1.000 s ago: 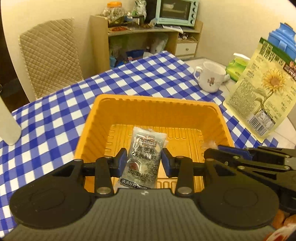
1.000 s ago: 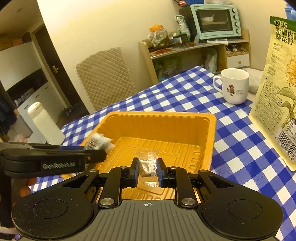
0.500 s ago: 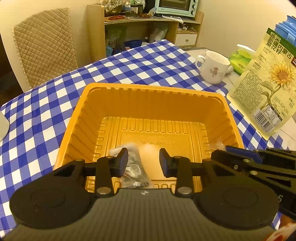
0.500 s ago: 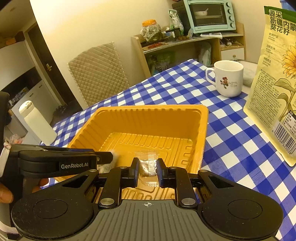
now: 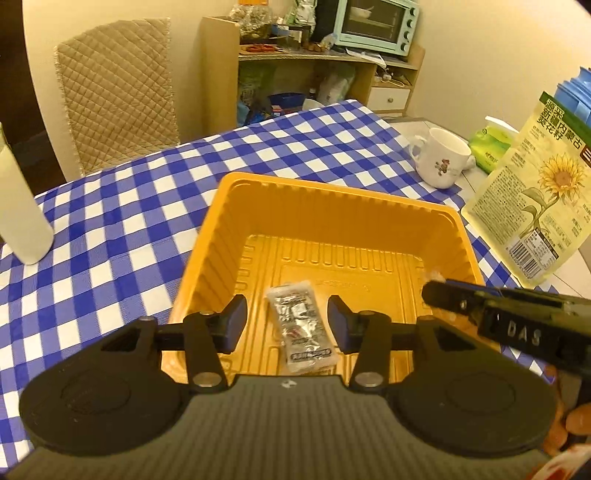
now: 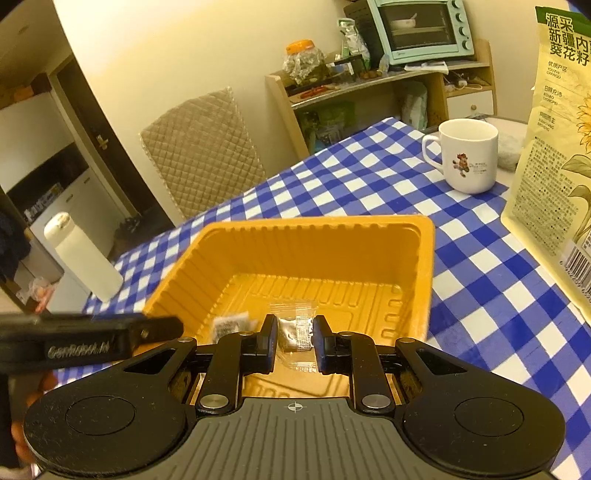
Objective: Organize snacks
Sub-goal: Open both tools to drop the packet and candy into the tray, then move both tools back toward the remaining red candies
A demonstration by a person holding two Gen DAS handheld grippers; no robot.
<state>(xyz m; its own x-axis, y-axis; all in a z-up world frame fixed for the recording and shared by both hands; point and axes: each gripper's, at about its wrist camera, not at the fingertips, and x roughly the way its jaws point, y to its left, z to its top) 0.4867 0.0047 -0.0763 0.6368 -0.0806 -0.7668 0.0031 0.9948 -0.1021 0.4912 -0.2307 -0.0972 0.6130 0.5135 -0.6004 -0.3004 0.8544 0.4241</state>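
Observation:
An orange plastic tray point(image 5: 295, 199) sits on the blue checked table; it also shows in the right wrist view point(image 6: 295, 240). A silver snack packet point(image 5: 301, 326) lies flat on the tray floor, also visible in the right wrist view point(image 6: 231, 325). My left gripper point(image 5: 286, 323) is open above it, apart from it. My right gripper point(image 6: 294, 341) is shut on a small clear-wrapped dark snack point(image 6: 295, 334), held low over the tray's near part. The right gripper's fingers reach in from the right in the left wrist view point(image 5: 480, 302).
A white mug point(image 6: 467, 158) and a large sunflower-seed bag point(image 6: 557, 147) stand to the tray's right. A white bottle point(image 6: 81, 258) stands at the left. A quilted chair point(image 5: 118, 92) and a shelf with a toaster oven point(image 5: 376, 22) lie beyond the table.
My left gripper opened and let go of the silver packet, which now lies in the tray, then drew back. My right gripper kept its hold and moved lower over the tray.

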